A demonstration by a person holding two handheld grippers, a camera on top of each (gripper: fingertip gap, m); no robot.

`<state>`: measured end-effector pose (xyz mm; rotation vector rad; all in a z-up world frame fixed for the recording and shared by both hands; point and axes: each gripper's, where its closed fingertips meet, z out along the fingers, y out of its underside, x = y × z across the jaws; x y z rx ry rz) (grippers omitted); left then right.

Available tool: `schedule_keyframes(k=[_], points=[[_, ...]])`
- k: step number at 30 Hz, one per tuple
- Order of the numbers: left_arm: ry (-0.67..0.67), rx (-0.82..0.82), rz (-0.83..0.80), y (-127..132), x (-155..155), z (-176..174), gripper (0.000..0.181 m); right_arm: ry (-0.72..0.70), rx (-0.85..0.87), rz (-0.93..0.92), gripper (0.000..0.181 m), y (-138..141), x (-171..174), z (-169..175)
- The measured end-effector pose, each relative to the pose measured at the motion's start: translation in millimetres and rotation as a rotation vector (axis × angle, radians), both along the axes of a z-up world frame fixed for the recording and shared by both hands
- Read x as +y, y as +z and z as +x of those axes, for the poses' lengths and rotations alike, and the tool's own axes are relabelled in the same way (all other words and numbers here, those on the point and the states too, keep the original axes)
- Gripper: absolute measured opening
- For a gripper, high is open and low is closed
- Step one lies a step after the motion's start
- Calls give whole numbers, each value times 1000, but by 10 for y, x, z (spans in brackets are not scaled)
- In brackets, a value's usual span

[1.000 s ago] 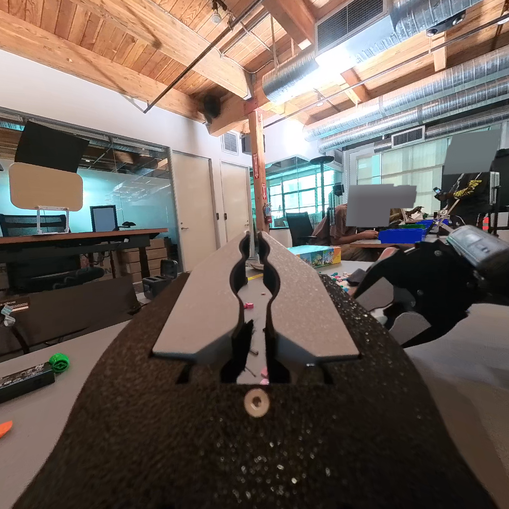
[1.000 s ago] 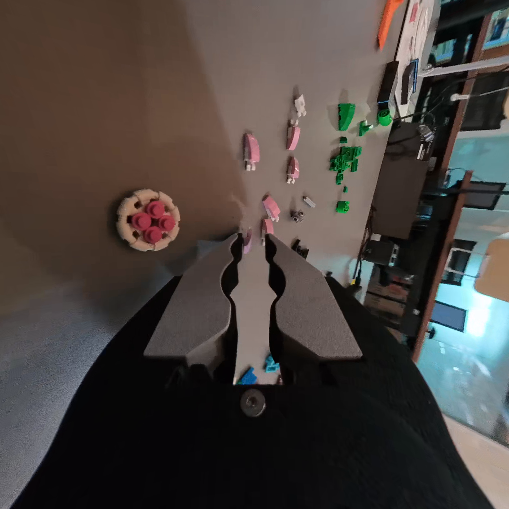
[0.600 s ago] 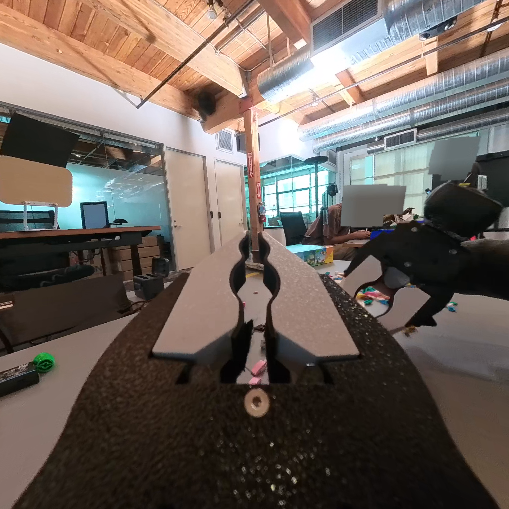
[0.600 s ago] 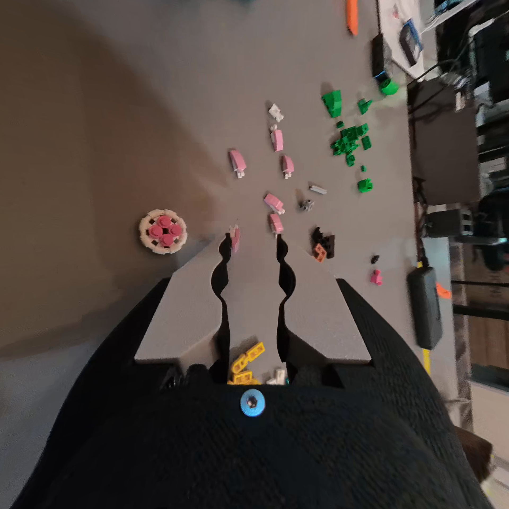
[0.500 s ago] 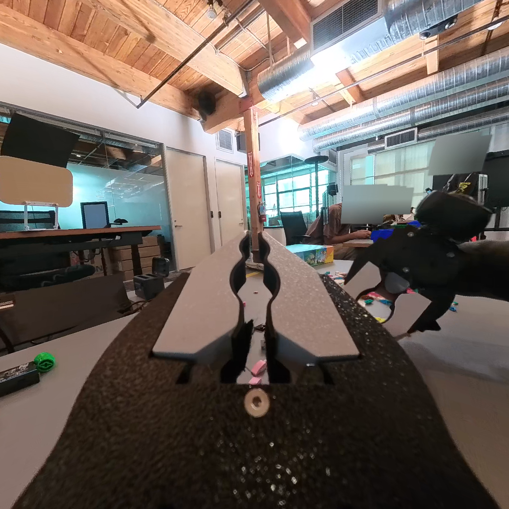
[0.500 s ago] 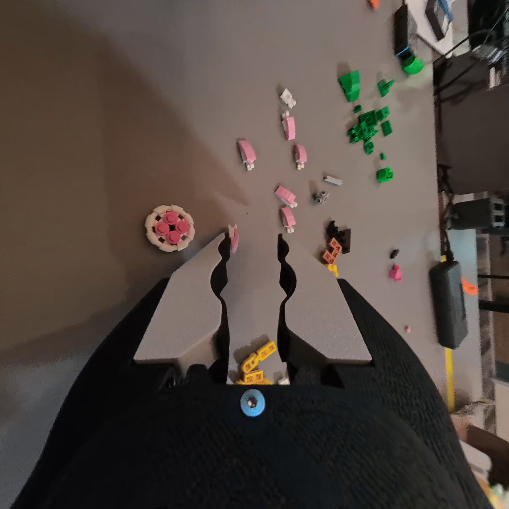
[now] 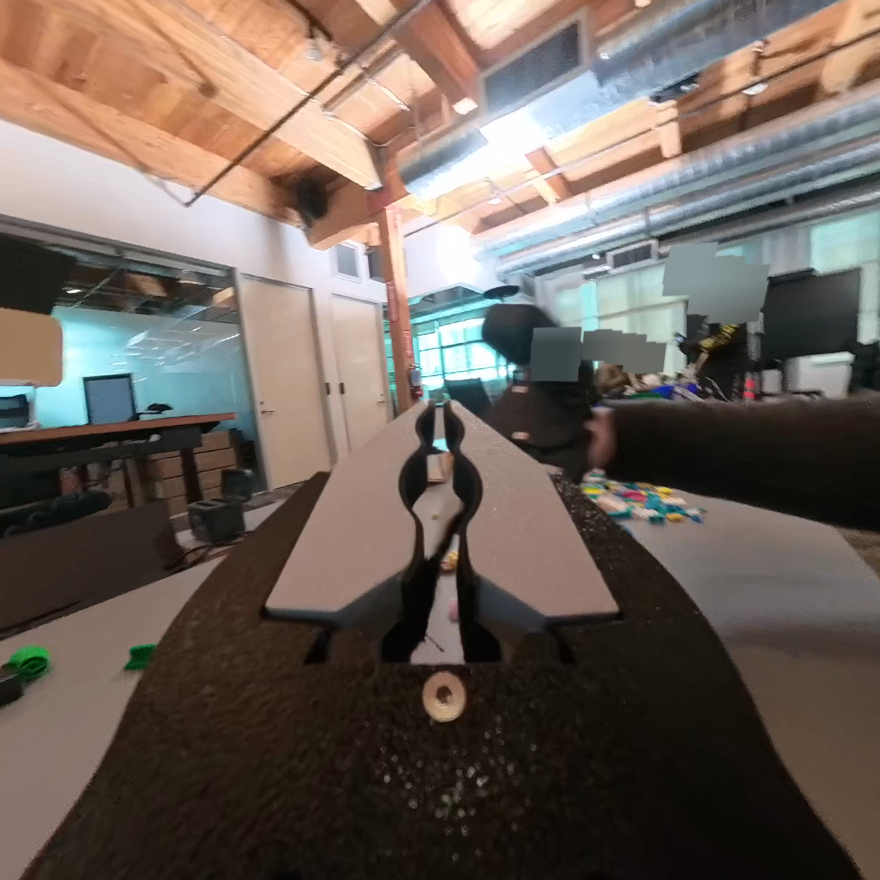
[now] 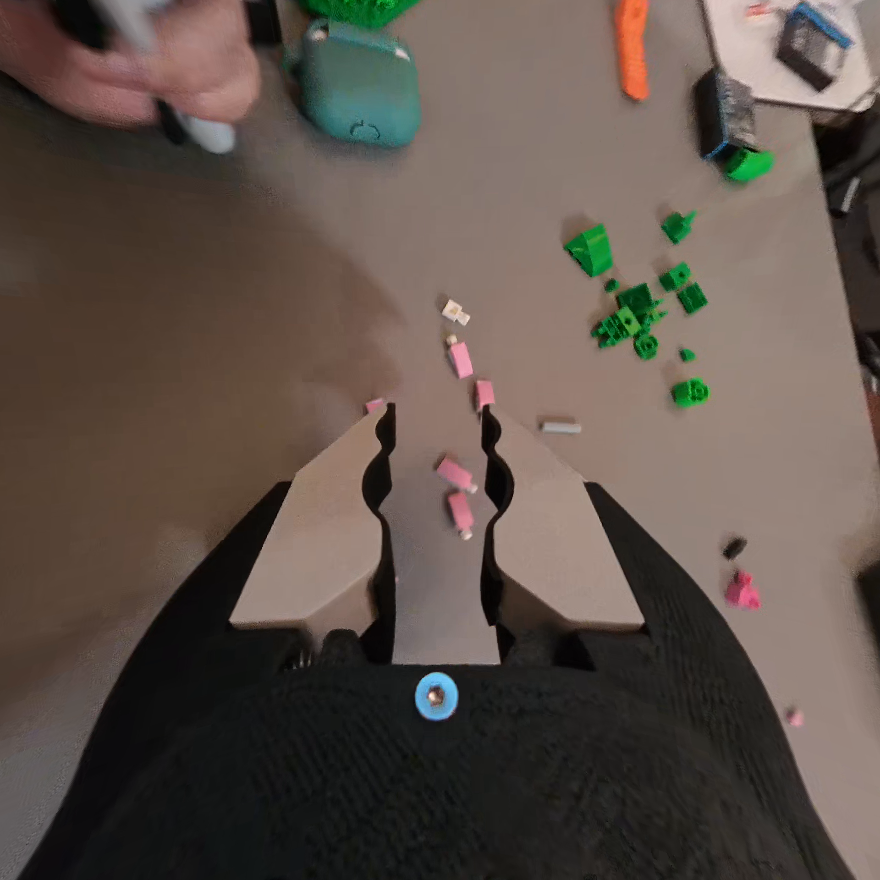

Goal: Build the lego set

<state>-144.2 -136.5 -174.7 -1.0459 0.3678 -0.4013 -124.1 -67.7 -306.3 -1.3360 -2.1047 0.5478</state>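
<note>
While my right gripper (image 8: 437,409) looks straight down at the grey tabletop (image 8: 285,295), its two grey fingers stand apart with nothing between them. Framed in that gap lie two small pink lego pieces (image 8: 455,495), one just behind the other, flat on the table. Beyond the fingertips, two more pink curved pieces (image 8: 461,360) and a small white clip piece (image 8: 455,312) trail away in a loose line. Well off to the right sits a scatter of bright green lego pieces (image 8: 635,305), and a short grey bar (image 8: 560,426) lies beside my right fingertip. A magenta piece (image 8: 741,590) rests farther right.

My left gripper (image 7: 439,405) points level across the table toward the room, its fingers nearly together at the tips and holding nothing. A heap of mixed coloured bricks (image 7: 640,502) lies ahead on the right, under my dark sleeve (image 7: 743,452).
</note>
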Motion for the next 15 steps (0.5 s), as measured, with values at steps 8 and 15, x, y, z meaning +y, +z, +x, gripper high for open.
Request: schedule_keyframes(k=[8,15], points=[[-209,215,98,-114,-514,549,0,191,-253,-51,24,-232,18,-353],[-208,170,54,-122,-417,493,0,323,-405,-44,6,-286,-4,-333]])
